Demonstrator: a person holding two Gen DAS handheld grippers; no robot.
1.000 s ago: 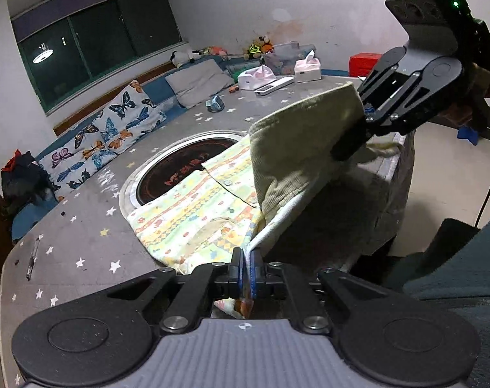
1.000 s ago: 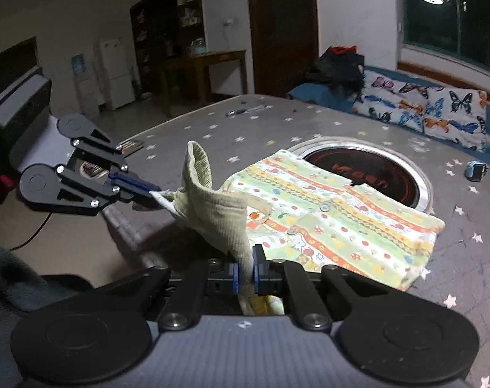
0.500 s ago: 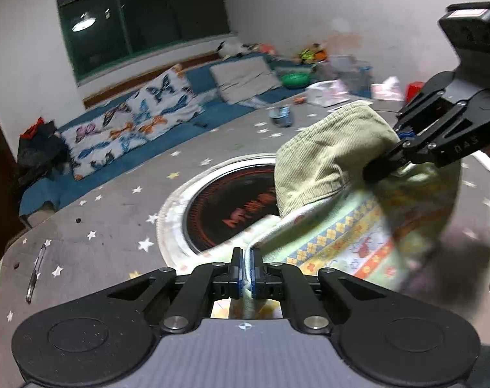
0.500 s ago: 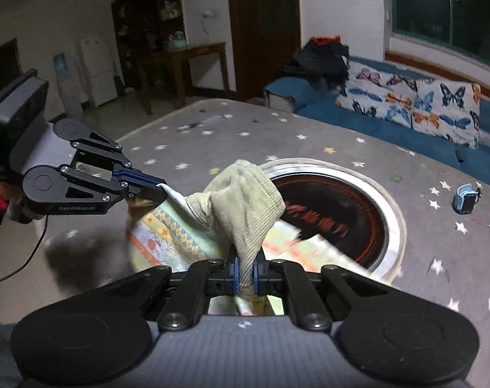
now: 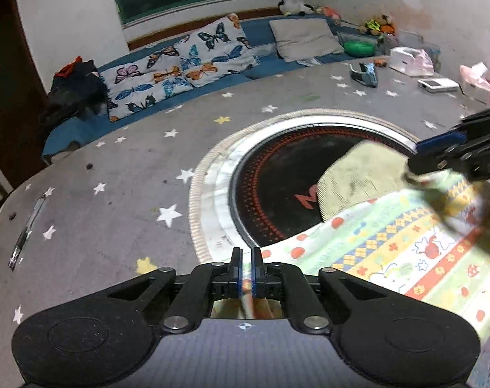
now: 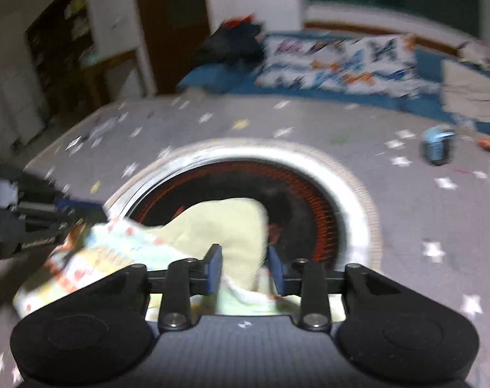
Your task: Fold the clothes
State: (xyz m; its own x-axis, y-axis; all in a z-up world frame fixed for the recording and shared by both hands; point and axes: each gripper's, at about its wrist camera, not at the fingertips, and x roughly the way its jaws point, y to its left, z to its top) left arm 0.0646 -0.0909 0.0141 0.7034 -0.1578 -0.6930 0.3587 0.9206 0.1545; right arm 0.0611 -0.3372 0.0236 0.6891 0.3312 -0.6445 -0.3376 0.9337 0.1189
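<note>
While the right-cam pic is blurry, I can make out my right tongs (image 6: 245, 270) spread wide, w/ the pale green cloth bunched between the pads but not squeezed. I read that as a let-go after laying the fold down, tho I can't be sure. My left tongs (image 5: 246, 271) are pressed nearly together, pinching a thin edge of the shirt (image 5: 403, 249), prob to keep that corner pinned flat as the other side drops.

The shirt, colourful print outside, plain green lining (image 5: 358, 181) showing at the fold, lies on the starry gray table (image 5: 115, 200). In the left cam it spreads from 6 toward 3 o'clock, its far edge lapping over the black round burner (image 5: 277, 181) set in the table's middle. The right tongs enter that view at 3 o'clock, just above the cloth.

A pen (image 5: 26, 229) lies at 9 o'clock, and a small blue thing (image 5: 364, 74) at 1 o'clock, both well apart from the shirt.
</note>
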